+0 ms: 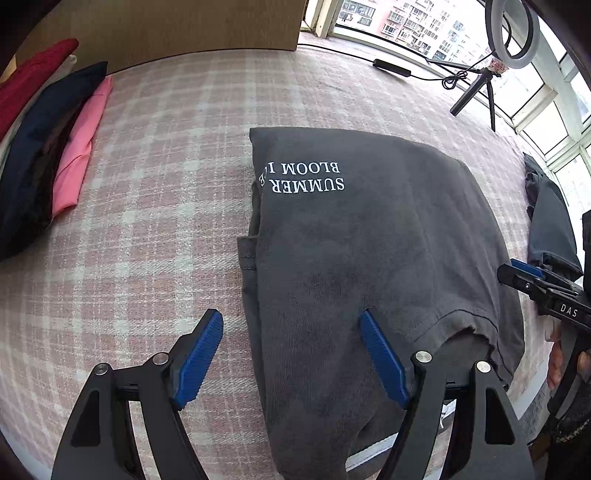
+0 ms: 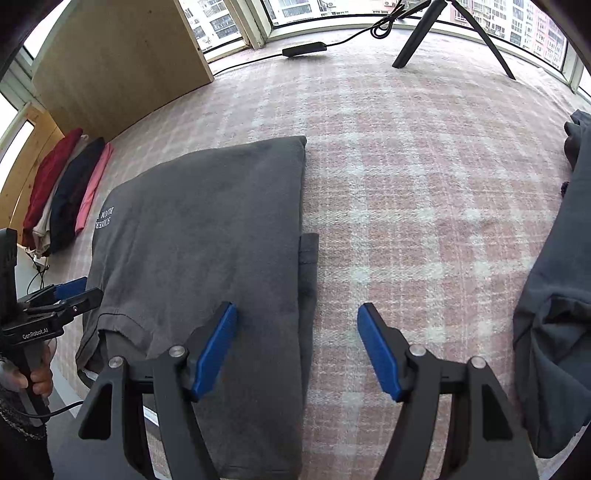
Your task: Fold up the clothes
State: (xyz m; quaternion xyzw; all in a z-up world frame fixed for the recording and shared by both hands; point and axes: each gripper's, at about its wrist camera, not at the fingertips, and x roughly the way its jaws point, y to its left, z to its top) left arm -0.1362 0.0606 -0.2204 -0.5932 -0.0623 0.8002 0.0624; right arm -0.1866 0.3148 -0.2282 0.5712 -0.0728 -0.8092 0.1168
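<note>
A dark grey T-shirt [image 1: 369, 229] [image 2: 207, 229] with white "SUMMER BLOOM" lettering lies folded lengthwise on the pink plaid bedspread [image 1: 155, 221] [image 2: 406, 206]. Its near end hangs over the bed's front edge. My left gripper [image 1: 291, 354] is open and points down over the shirt's left edge, one pad above the bedspread and the other above the cloth. My right gripper [image 2: 297, 350] is open too and straddles the shirt's right edge in the same way. Neither pinches any cloth. Each gripper shows at the side of the other's view: the right gripper [image 1: 535, 284] and the left gripper [image 2: 62, 295].
Folded clothes [image 1: 55, 147] [image 2: 66, 192] in red, white, navy and pink are lined up at the far left. Another grey garment [image 1: 550, 221] [image 2: 554, 295] lies at the right. A ring light on a tripod [image 1: 509, 33] [image 2: 443, 37], its cable and a wooden board [image 1: 166, 29] stand at the back.
</note>
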